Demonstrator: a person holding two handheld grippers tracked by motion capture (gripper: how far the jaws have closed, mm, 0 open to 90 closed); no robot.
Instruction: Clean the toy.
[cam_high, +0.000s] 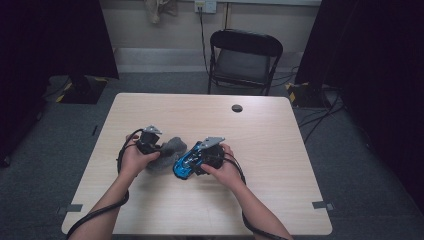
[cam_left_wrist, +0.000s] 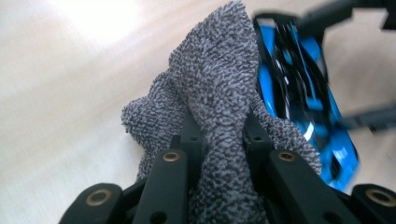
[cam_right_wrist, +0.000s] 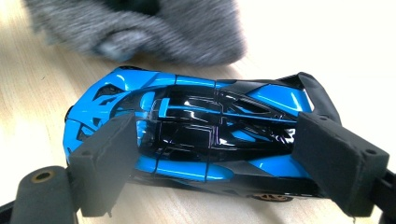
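black folding chair (cam_high: 245, 60) behind wooden table (cam_high: 270, 150), grey floor (cam_high: 360, 170)

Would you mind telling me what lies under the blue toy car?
The blue toy car rests on the bare wooden table, a gold wheel showing at its lower edge; its underside is hidden. The grey cloth lies beside it.

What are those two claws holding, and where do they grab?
Left gripper pinches a bunched fold of the grey cloth; right gripper clamps the blue toy car across its length, nose and tail.

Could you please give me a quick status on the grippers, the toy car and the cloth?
Left gripper shut on grey cloth. Right gripper clamped across blue toy car on table. Cloth beside car; nothing in the way.
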